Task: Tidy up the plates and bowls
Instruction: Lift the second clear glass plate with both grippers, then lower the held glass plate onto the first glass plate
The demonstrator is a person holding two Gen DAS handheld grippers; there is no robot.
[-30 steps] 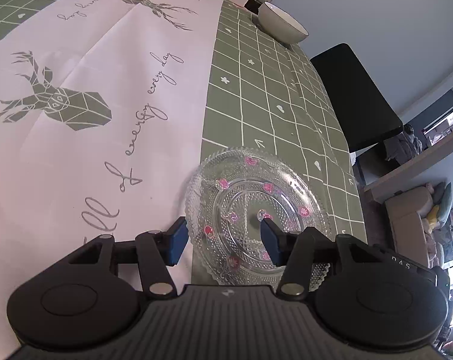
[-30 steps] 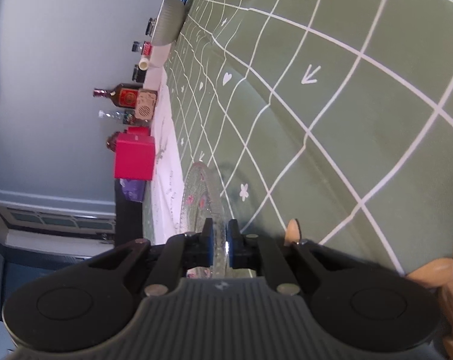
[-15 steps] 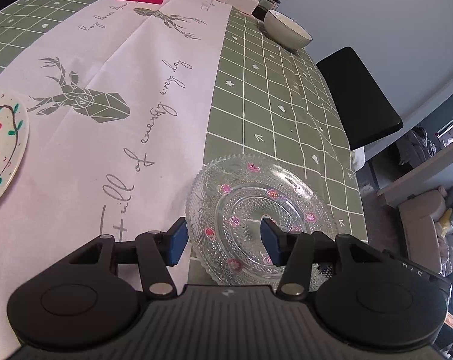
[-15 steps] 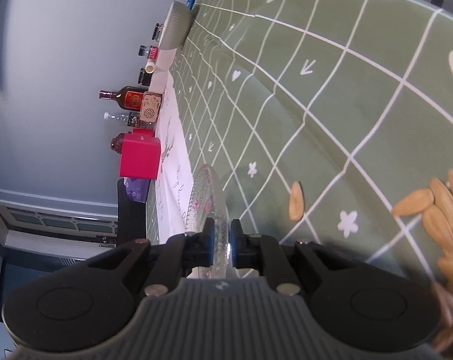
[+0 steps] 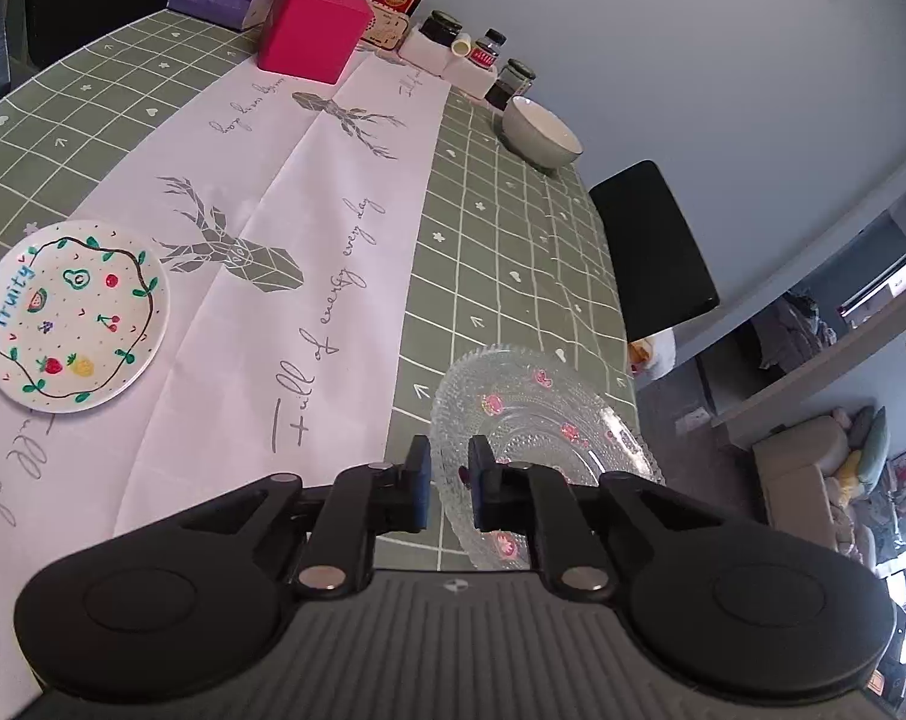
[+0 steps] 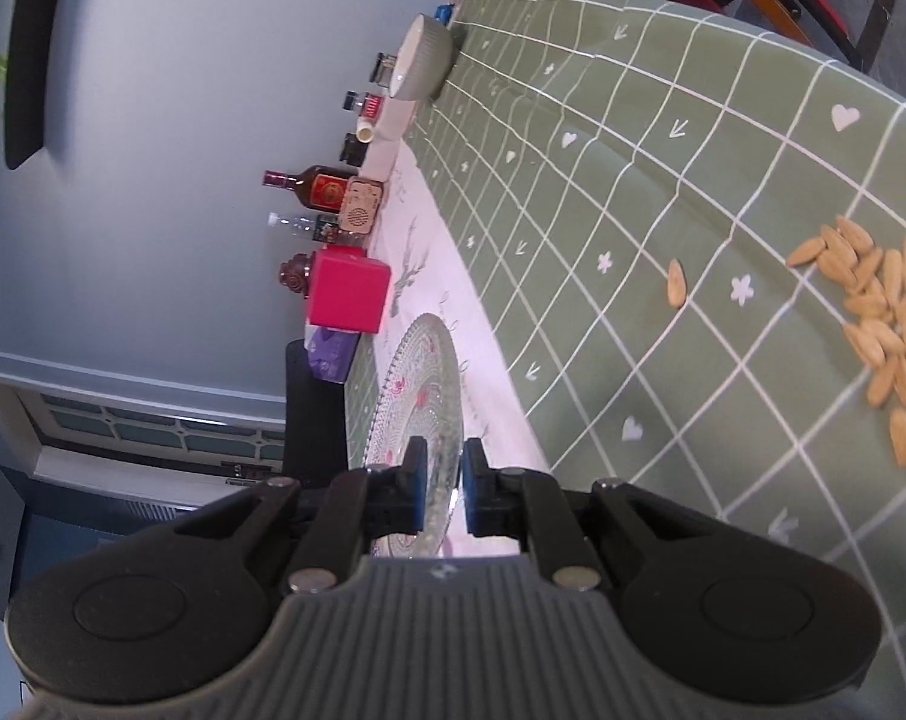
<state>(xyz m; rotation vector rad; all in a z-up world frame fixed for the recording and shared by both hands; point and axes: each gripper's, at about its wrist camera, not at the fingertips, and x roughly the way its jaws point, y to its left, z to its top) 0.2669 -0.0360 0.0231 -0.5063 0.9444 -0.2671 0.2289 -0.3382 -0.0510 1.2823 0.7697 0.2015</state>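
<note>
A: Across the lower middle of the left wrist view, the left gripper had narrowed from the wide spread of 0.5 s before, and its 2 blue pads now sat on either side of the near rim of the glass plate. Was it pinching?

B: A sliver of gap showed beside each pad, so I could not tell whether it gripped. The plate was tilted, its far edge reaching toward the right side of the frame over the green checked tablecloth.

A: And the other one?

B: The right gripper was clamped on the same glass plate, as before; the plate stood edge-on, rising from between the pads at centre frame.

A: Anything newly in sight?

B: The fruit-patterned plate showed whole at mid-left on the white runner; earlier only its edge appeared. More almonds filled the right edge. The grey bowl sat upper right of centre.
</note>
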